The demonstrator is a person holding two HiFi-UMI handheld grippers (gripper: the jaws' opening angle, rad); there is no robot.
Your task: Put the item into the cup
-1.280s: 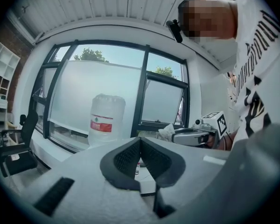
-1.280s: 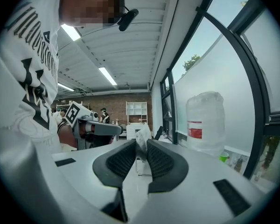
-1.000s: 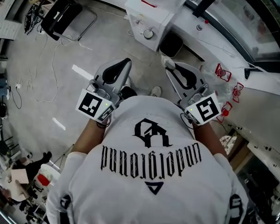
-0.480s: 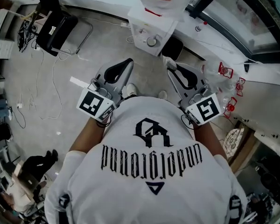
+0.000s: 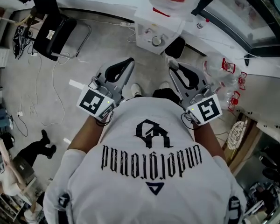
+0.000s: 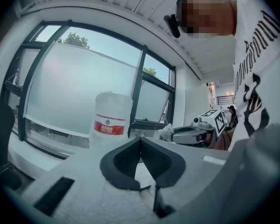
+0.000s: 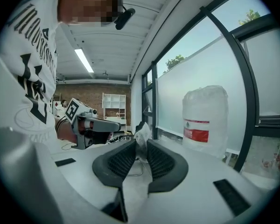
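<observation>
- The task was at an early stage. Nothing had gone into a cup, and you held both grippers out over the grey floor (image 5: 84,50).
- The water dispenser (image 5: 154,29), with its big water bottle (image 7: 205,120), stood straight ahead of you. I judged it the largest thing you would have to steer around.
- The white counter (image 5: 266,92) ran along your right, near the dispenser.
- A black chair (image 5: 51,24) and loose cables (image 5: 42,78) lay off to your left, clear of your path.
- Your left gripper (image 6: 140,141) had its jaws pressed tip to tip with nothing between them.
- Your right gripper (image 7: 141,146) had its jaws narrowed onto the item (image 7: 142,133), a small crumpled whitish wrapper that poked out past the pads.
- What looked like clear cups with red print (image 5: 224,69) sat on the counter, well apart from the item.
- You still had to reach a cup and drop the wrapper in.
</observation>
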